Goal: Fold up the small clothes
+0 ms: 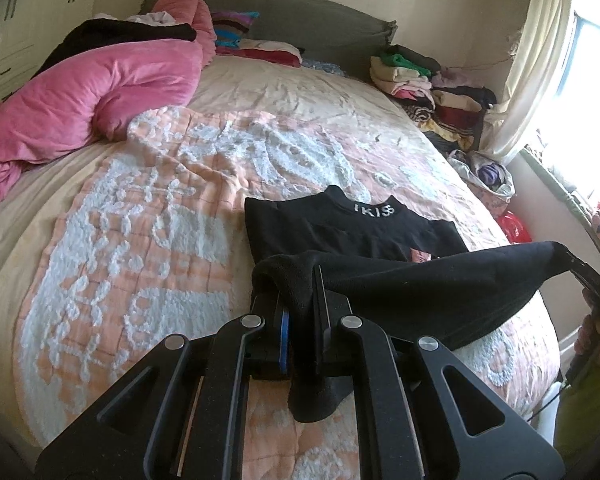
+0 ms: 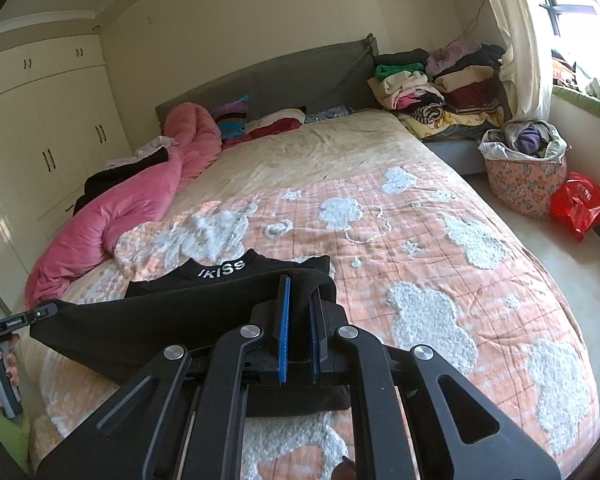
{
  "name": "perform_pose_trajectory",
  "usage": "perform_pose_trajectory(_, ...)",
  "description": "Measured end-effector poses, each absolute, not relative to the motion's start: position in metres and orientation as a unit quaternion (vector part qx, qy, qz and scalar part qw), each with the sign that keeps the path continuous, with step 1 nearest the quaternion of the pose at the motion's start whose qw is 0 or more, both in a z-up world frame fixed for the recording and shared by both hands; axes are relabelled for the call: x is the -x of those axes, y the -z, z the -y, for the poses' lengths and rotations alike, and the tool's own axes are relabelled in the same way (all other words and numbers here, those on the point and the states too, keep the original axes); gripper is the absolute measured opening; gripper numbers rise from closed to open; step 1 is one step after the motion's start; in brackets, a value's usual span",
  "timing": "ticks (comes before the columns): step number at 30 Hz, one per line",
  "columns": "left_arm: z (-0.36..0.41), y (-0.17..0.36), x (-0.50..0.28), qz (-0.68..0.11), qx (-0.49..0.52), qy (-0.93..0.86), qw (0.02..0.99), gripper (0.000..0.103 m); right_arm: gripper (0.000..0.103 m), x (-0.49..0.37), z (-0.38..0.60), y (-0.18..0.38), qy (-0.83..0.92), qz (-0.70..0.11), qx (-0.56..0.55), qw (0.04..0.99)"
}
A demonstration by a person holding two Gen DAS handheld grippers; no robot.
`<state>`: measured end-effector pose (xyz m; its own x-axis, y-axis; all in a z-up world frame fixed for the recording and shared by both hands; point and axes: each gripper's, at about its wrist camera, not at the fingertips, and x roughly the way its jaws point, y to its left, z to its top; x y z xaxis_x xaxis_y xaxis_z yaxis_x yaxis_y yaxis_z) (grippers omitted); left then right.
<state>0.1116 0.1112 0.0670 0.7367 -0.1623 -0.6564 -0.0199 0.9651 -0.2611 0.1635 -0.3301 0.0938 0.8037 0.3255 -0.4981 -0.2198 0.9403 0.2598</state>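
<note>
Black top (image 1: 352,232) lies on the orange quilted bed (image 1: 148,248), its hem pinched in both grippers' jaws, left gripper (image 1: 300,300), right gripper (image 2: 300,316).

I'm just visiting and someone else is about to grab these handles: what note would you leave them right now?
Left gripper: shut on the black top, at one bottom corner.
Right gripper: shut on the other bottom corner.
The top's collar end lies on the orange quilt; its lower edge is lifted and stretched between the grippers.
Done: both corners gripped and raised.
Left: probably lay the hem up toward the collar, then release.
</note>
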Motion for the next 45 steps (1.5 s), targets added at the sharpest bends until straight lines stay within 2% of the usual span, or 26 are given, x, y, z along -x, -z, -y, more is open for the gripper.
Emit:
perform_pose_trajectory(18, -0.104, -0.058, -0.159, -0.368, 0.095, 0.010, 0.925, 0.003, 0.008, -0.215, 0.322, -0.069, -0.122, -0.304, -0.080, 0.942)
perform_pose_trajectory(36, -0.115, -0.026, -0.191, -0.401, 0.094, -0.005, 0.911, 0.004, 0.008, -0.252, 0.306, -0.043, -0.112, -0.331, -0.048, 0.936)
perform_pose_trajectory(39, -0.117, -0.019, -0.194, -0.407, 0.099, -0.006, 0.908, 0.006, 0.012, -0.258, 0.303, -0.037, -0.110, -0.340, -0.045, 0.933)
perform_pose_trajectory(40, -0.116, -0.017, -0.195, -0.407, 0.100, -0.006, 0.908, 0.007, 0.020, -0.260, 0.302, -0.034, -0.106, -0.344, -0.043, 0.932)
perform_pose_trajectory(41, -0.116, -0.017, -0.194, -0.406, 0.099, -0.007, 0.908, 0.010, 0.024, -0.261, 0.301, -0.033, -0.096, -0.343, -0.039, 0.934)
perform_pose_trajectory(43, -0.116, -0.017, -0.193, -0.404, 0.097, -0.006, 0.910, 0.013, 0.028, -0.258, 0.301, -0.032, -0.089, -0.339, -0.036, 0.936)
perform_pose_trajectory(44, -0.115, -0.019, -0.190, -0.398, 0.091, -0.013, 0.913, 0.029, 0.029, -0.256, 0.302, -0.032, -0.089, -0.338, -0.038, 0.936)
perform_pose_trajectory(45, -0.114, -0.021, -0.187, -0.390, 0.083, -0.022, 0.917, 0.040, 0.029, -0.252, 0.303, -0.032, -0.090, -0.336, -0.038, 0.937)
